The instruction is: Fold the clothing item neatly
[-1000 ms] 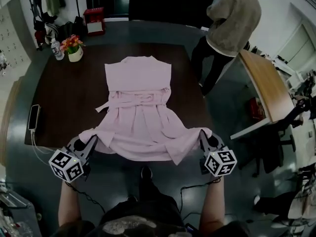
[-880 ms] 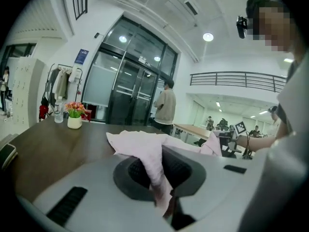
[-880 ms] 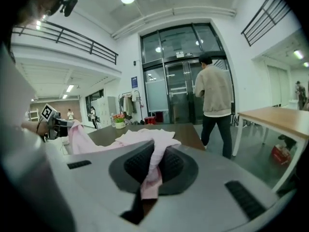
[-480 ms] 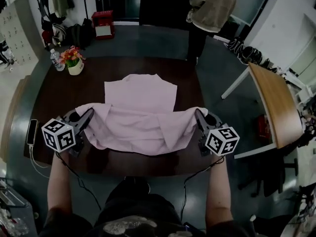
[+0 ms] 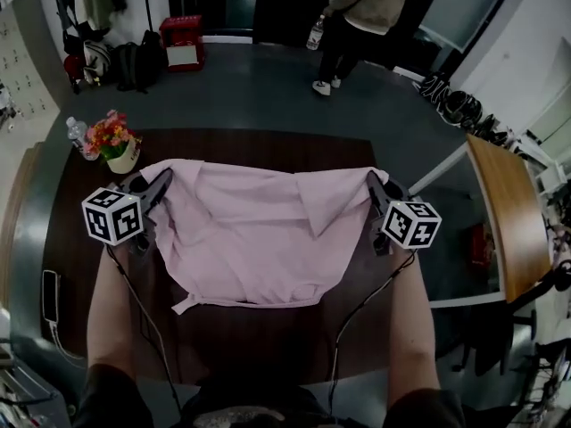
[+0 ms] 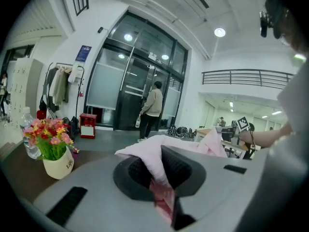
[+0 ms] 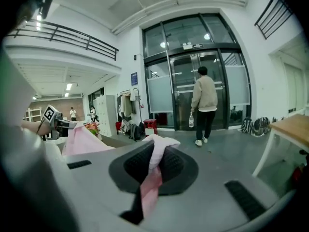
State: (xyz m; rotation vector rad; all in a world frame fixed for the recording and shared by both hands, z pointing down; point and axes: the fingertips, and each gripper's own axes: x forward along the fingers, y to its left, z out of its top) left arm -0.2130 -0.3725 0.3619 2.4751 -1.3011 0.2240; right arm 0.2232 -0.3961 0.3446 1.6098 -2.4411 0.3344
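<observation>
Where fingers (image 6: 181,170) pinch, pink garment (image 5: 259,239) corners hidden, table (image 5: 268,346) partly covered.

The white flower pot (image 6: 56,163) carries short dark lettering that may read "Life"; the wide-angle view leaves this unsure. A blue sign (image 6: 83,53) on the wall beside the glass doors (image 6: 137,93) has print too small to read. The left gripper (image 5: 163,181) and right gripper (image 5: 376,184) bear only black-and-white square markers, no letters.

Garment (image 5: 254,239) lies across the table (image 5: 268,339); flowerpot (image 5: 119,156) at its far-left corner (phone (image 5: 51,291) on the near-left edge).
</observation>
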